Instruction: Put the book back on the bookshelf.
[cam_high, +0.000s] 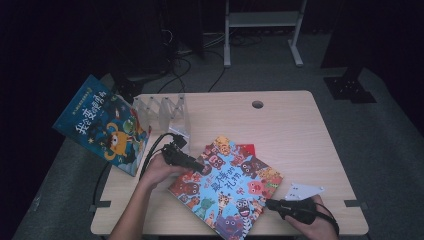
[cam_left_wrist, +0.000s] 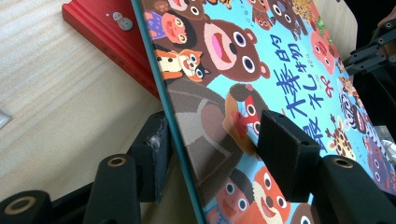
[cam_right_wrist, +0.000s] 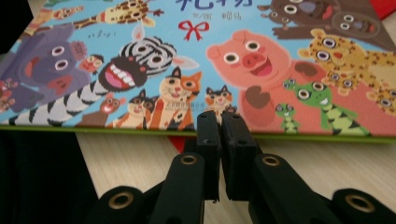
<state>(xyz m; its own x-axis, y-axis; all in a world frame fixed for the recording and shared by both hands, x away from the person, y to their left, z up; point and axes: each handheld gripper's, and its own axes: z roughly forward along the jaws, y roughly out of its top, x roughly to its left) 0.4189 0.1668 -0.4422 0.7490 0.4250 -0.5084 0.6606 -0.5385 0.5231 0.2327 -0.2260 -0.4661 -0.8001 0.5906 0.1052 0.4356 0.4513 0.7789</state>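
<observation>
A picture book (cam_high: 225, 185) with cartoon animals on a blue cover lies aslant on the wooden table (cam_high: 285, 130), over a red book (cam_high: 246, 148). My left gripper (cam_high: 200, 166) holds the picture book's left edge. In the left gripper view one jaw sits under the book (cam_left_wrist: 280, 70) and the other pad (cam_left_wrist: 285, 144) presses on the cover, so the left gripper (cam_left_wrist: 215, 140) is shut on it and that edge is tilted up. The red book (cam_left_wrist: 107, 32) lies beyond. My right gripper (cam_high: 267, 203) is shut and empty; its tips (cam_right_wrist: 220, 116) touch the book's near edge (cam_right_wrist: 233, 46).
A second blue book (cam_high: 102, 125) with an orange monster leans off the table's left side. A clear plastic rack (cam_high: 165, 112) stands at the back left. A white card (cam_high: 302, 191) lies by my right hand. A cable hole (cam_high: 257, 104) is near the far edge.
</observation>
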